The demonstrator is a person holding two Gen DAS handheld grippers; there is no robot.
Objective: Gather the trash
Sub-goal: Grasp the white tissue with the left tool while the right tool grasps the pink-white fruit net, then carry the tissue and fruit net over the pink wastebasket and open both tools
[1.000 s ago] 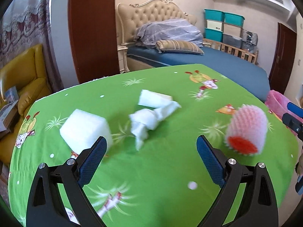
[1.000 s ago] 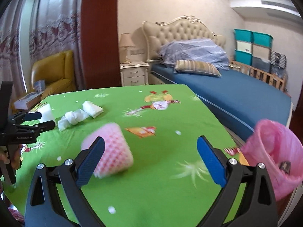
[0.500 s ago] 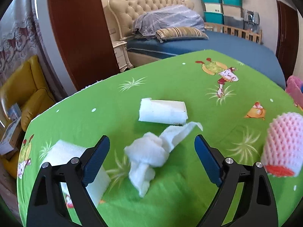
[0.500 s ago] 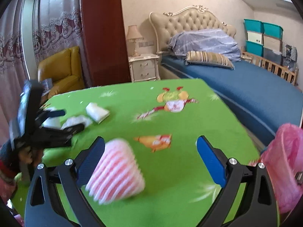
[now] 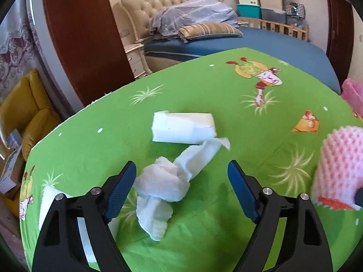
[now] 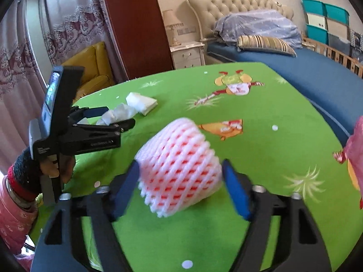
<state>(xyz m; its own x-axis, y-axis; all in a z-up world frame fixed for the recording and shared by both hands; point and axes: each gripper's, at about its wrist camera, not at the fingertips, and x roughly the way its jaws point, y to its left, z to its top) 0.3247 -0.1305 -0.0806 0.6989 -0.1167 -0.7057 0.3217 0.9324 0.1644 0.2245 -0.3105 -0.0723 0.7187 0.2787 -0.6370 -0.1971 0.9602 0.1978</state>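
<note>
No trash appears collected yet: the tissue point(image 5: 168, 181), foam block point(image 5: 183, 128), second block point(image 5: 48, 200) and net sleeve point(image 6: 179, 165) all lie on the table point(image 5: 204, 77), with the pink bag point(image 6: 356, 156) at its right edge. The left gripper point(image 5: 181, 181) is spread and straddles the tissue without touching it. The right gripper point(image 6: 180, 181) is spread around the sleeve, fingers just beside it, not yet pinching.

- My left gripper point(image 5: 181, 181) has moved in over the crumpled white tissue wad point(image 5: 168, 185), which now lies between its spread blue pads; a second ago it sat ahead at 12 o'clock.
- My right gripper point(image 6: 181, 185) has come up around the pink foam fruit net point(image 6: 179, 167), formerly at its 10 o'clock.
- Its jaws have narrowed, flanking the net closely.
</note>
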